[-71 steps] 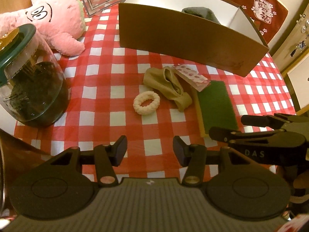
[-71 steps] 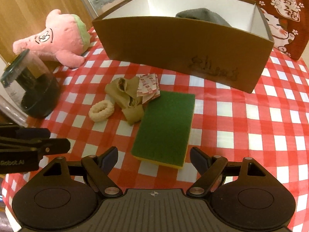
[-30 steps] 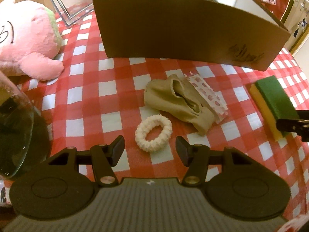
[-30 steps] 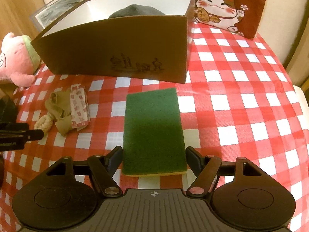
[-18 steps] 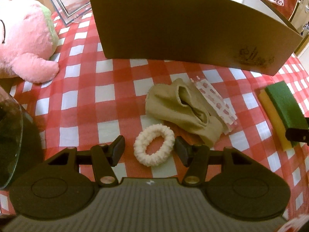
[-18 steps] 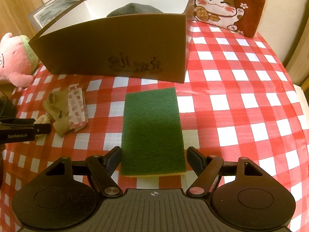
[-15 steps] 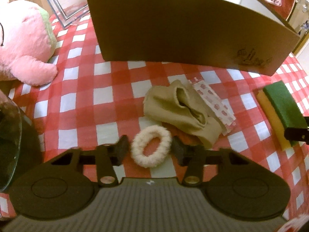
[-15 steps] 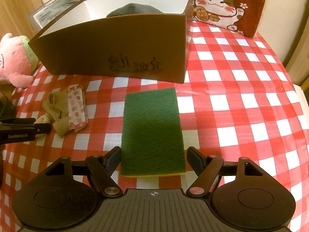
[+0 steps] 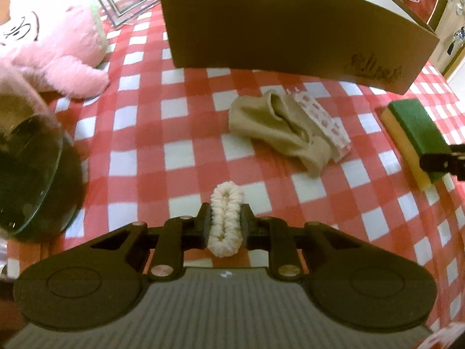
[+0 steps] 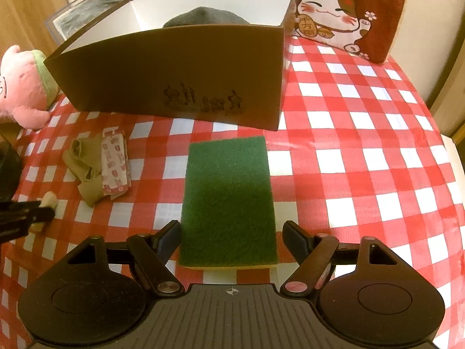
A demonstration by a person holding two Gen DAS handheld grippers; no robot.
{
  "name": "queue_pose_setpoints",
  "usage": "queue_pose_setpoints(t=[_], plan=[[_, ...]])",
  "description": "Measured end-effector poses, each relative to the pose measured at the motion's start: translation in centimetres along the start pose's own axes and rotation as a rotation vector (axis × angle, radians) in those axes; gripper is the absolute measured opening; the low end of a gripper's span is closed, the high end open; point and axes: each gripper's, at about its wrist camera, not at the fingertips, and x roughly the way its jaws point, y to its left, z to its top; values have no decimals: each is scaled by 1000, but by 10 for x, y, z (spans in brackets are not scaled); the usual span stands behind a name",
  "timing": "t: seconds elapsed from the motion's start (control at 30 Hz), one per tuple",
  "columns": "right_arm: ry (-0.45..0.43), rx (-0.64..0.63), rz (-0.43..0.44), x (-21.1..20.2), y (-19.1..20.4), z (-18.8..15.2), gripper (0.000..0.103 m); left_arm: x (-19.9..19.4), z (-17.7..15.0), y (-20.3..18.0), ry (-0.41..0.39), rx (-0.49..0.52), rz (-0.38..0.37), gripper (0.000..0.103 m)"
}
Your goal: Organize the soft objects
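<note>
We squeeze the fluffy cream scrunchie (image 9: pixel 226 218) flat in our left claw (image 9: pixel 225 225), low over the checked table (image 9: pixel 174 133), seemingly ready to lift it toward the brown cardboard box (image 10: pixel 174 78). Our right claw (image 10: pixel 231 240) stands open astride the near end of the green-topped sponge (image 10: pixel 226 200), its fingers not yet gripping. A limp beige sock (image 9: pixel 279 133) and patterned packet (image 9: pixel 322 122) wait between; something grey, hard to identify, already sits in the box.
</note>
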Motion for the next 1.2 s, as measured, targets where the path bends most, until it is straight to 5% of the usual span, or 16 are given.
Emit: queue_pose_setpoints(t=[0.33, 1.2], plan=[[-27, -59, -26, 11, 6, 12, 78, 4, 6, 1, -1, -36, -9, 32], [-22, -134, -7, 2, 11, 2, 70, -5, -6, -13, 9, -5, -13, 19]])
